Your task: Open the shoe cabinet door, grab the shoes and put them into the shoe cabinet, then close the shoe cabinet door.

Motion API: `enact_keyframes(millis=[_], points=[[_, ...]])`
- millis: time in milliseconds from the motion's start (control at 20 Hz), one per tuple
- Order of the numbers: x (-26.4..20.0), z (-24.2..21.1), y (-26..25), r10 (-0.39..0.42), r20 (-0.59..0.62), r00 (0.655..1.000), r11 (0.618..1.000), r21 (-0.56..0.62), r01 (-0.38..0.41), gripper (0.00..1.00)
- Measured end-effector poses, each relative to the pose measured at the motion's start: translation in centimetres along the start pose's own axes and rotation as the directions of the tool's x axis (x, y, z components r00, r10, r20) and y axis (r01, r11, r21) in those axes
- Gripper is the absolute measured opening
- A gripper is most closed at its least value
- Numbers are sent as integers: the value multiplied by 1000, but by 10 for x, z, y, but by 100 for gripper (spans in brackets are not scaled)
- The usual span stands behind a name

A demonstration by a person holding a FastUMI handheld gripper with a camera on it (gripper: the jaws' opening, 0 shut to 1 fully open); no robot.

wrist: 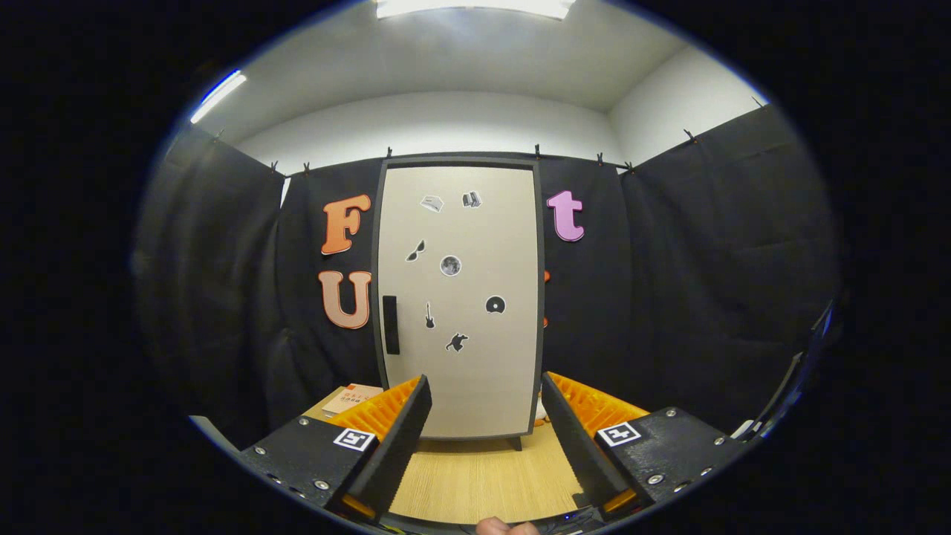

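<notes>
The shoe cabinet (461,297) stands upright on the wooden table (475,475), straight beyond my fingers. Its pale door is shut and carries several small stickers. A dark vertical handle (391,325) sits near the door's left edge. My gripper (484,397) is open, its fingers spread wide with nothing between them, some way short of the cabinet's base. No shoes are seen.
A booklet (351,397) lies on the table to the left of the cabinet, behind my left finger. Black cloth walls close in the booth on the left, back and right. A fingertip of a person (496,527) shows at the near edge.
</notes>
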State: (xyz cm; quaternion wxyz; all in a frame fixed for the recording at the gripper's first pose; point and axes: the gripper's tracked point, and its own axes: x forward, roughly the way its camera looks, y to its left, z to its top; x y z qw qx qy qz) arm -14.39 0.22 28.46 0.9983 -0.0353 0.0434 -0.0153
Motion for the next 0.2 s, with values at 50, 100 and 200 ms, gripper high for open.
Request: enact_keyframes(millis=[50, 100, 200], points=[[1, 2, 1, 0, -2, 1000, 1000, -8, 0, 93], [3, 2, 1, 1, -6, 1000, 1000, -16, -1, 93], [5, 4, -1, 4, -4, 1000, 1000, -30, -4, 93]])
